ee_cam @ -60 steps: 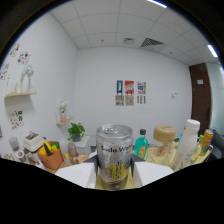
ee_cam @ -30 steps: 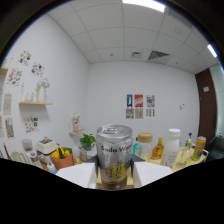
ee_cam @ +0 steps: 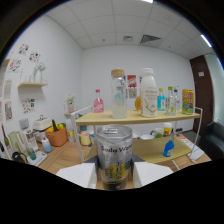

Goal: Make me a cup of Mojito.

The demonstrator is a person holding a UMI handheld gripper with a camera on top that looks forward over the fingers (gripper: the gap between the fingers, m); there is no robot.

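A silver soda water can (ee_cam: 114, 155) with yellow print stands upright between my two white fingers (ee_cam: 76, 175), and my gripper (ee_cam: 114, 174) is shut on it. The can is carried in the air in front of a two-tier wooden shelf (ee_cam: 150, 118). On the shelf's top tier, beyond the can, stand a clear jar with a cork lid (ee_cam: 118, 95), a white bottle (ee_cam: 148, 94), a pink bottle (ee_cam: 98, 103), a blue bottle (ee_cam: 161, 100) and a yellow carton (ee_cam: 187, 101).
A small blue bottle (ee_cam: 169, 146) sits on the shelf's lower tier. Left of the shelf an orange pot (ee_cam: 57, 135) and pale cups (ee_cam: 30, 149) stand on a wooden table. A wall shelf (ee_cam: 31, 84) hangs at the left; a dark door (ee_cam: 210, 95) is at the right.
The gripper has swung and come nearer to the shelf with the can held in it; the bottles now stand larger, higher and straight ahead instead of low beside the can.
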